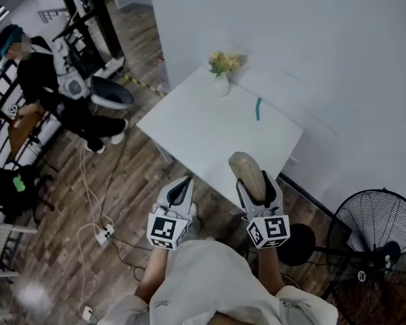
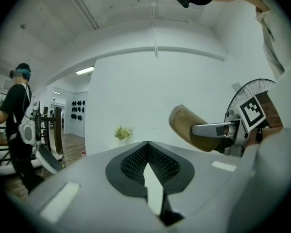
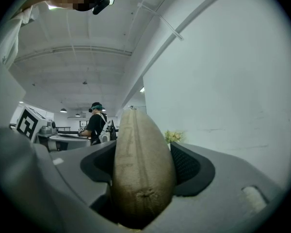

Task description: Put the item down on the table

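A tan, oblong, soft-looking item [image 1: 247, 171] sticks up from my right gripper [image 1: 257, 187], which is shut on its lower part. I hold it over the near edge of the white table [image 1: 203, 134]. In the right gripper view the item [image 3: 140, 164] fills the space between both dark pads. My left gripper [image 1: 183, 187] hovers beside it, left of the table's near corner, shut with nothing in it. In the left gripper view its jaws [image 2: 147, 144] meet at the tip, and the item [image 2: 191, 127] shows to the right.
A small vase of yellow flowers [image 1: 223, 70] and a teal object [image 1: 258, 109] sit at the table's far side by the white wall. A standing fan [image 1: 375, 239] is at my right. A person in black [image 1: 54, 80] stands at left. Cables and a power strip [image 1: 105, 234] lie on the wooden floor.
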Demonstrator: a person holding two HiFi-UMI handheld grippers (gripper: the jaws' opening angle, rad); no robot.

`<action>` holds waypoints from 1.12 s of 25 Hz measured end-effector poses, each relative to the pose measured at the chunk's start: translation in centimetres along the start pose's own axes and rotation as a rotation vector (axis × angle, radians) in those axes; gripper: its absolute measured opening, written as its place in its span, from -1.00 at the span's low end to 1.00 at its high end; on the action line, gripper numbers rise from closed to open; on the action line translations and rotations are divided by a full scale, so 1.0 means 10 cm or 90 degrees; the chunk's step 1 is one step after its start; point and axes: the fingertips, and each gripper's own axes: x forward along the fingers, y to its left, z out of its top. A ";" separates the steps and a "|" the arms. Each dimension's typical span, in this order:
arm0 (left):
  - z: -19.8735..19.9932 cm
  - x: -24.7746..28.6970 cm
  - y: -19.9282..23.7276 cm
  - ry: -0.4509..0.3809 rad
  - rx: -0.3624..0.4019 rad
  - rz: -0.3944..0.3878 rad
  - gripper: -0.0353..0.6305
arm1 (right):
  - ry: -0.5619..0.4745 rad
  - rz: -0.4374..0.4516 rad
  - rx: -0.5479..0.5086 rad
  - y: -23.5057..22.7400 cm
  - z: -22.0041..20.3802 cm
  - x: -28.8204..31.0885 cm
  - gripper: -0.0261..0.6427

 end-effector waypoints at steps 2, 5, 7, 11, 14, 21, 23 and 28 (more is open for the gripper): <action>0.02 0.12 0.07 -0.006 0.004 -0.002 -0.83 | -0.002 -0.001 -0.002 -0.05 0.02 0.11 0.03; 0.04 0.31 0.20 -0.018 0.010 -0.005 -0.83 | -0.001 -0.004 -0.005 -0.13 0.03 0.32 0.03; 0.02 0.42 0.30 -0.014 0.010 -0.006 -0.83 | -0.001 -0.008 -0.004 -0.17 0.03 0.46 0.03; 0.02 0.67 0.55 -0.009 0.005 -0.014 -0.83 | 0.007 -0.019 -0.004 -0.23 0.02 0.77 0.03; 0.03 0.86 0.73 0.001 -0.002 -0.029 -0.83 | 0.016 -0.031 -0.001 -0.28 0.02 1.03 0.03; 0.12 1.29 1.23 0.008 -0.019 -0.054 -0.83 | 0.027 -0.057 -0.004 -0.32 0.05 1.61 0.03; 0.11 1.39 1.35 0.006 -0.023 -0.063 -0.83 | 0.030 -0.064 -0.006 -0.32 0.05 1.75 0.03; 0.11 1.67 1.62 0.009 -0.036 -0.092 -0.83 | 0.040 -0.090 -0.014 -0.35 0.04 2.06 0.03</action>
